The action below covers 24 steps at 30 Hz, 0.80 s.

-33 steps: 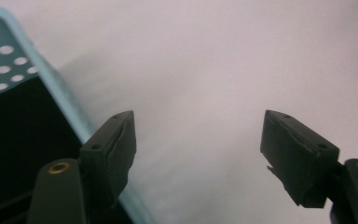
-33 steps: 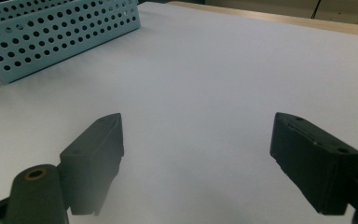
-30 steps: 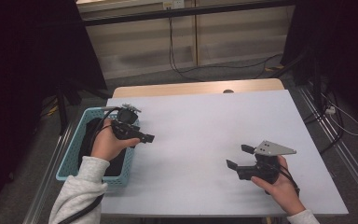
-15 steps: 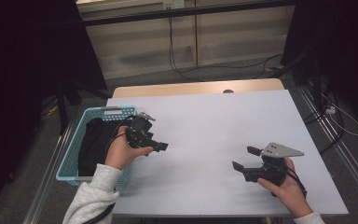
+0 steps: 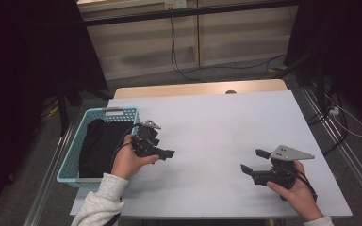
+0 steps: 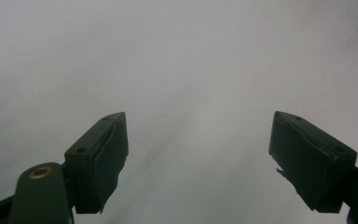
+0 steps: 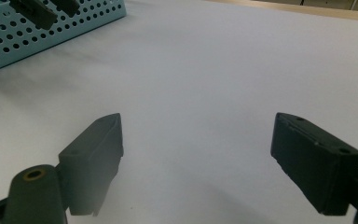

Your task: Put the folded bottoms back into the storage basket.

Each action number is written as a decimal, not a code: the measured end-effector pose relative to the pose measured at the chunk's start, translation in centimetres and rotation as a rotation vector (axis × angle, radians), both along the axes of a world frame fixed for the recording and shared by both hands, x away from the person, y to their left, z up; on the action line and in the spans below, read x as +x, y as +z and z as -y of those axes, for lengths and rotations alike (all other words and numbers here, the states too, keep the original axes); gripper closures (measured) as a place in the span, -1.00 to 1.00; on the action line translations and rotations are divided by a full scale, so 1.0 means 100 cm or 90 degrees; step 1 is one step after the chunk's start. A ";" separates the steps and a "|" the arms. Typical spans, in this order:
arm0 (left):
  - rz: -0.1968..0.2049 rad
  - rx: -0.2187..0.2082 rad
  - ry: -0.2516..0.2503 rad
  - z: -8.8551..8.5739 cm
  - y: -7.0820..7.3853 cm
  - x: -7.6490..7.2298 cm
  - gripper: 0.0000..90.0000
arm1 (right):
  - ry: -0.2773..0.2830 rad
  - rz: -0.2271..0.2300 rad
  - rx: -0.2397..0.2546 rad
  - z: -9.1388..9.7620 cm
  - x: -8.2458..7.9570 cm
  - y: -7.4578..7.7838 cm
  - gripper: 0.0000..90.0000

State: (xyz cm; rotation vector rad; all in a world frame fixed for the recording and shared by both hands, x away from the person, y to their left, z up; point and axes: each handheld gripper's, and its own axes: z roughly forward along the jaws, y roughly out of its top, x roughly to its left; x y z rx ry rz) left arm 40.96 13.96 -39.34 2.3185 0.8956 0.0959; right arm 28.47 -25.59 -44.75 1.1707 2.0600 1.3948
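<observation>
High view first: a white table (image 5: pixel 217 127) with a blue basket (image 5: pixel 73 162) hanging at its left edge, a black cloth (image 5: pixel 99 146) heaped inside. The left gripper (image 5: pixel 162 153) hangs just past the basket's right rim, over bare table, tips aimed toward 3 o'clock. That puts the cloth behind it, at about 9 o'clock from the tips and close by. The cloth's long axis runs roughly 12 to 6, along the basket. The right gripper (image 5: pixel 250 162) sits well apart near the table's right front, tips toward 9 o'clock; the left hand (image 5: pixel 127 162) is plainly the nearer one to the cloth, so any reach for it would, I judge, mean swinging that gripper back over the rim.

Left gripper view: the left gripper (image 6: pixel 198 149) has its jaws spread wide, having just been opening, nothing between them, blank table ahead.

Right gripper view: the right gripper (image 7: pixel 196 154) has its jaws likewise spread and empty; the basket (image 7: pixel 32 32) lies far off at 11 o'clock.
</observation>
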 end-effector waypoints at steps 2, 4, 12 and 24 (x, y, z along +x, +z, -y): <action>0.001 -0.001 -0.002 0.000 -0.003 -0.002 -0.57 | -0.001 0.000 -0.002 0.002 -0.001 0.000 -0.64; 0.000 0.000 -0.004 -0.001 -0.006 -0.005 -0.57 | -0.004 -0.004 -0.004 0.004 -0.002 -0.001 -0.64; -0.002 -0.012 0.003 -0.005 -0.014 -0.011 -0.58 | -0.001 -0.008 -0.008 0.010 -0.006 -0.002 -0.64; 0.003 -0.036 0.009 -0.012 -0.025 -0.020 -0.64 | -0.004 -0.012 -0.011 0.014 -0.009 -0.003 -0.64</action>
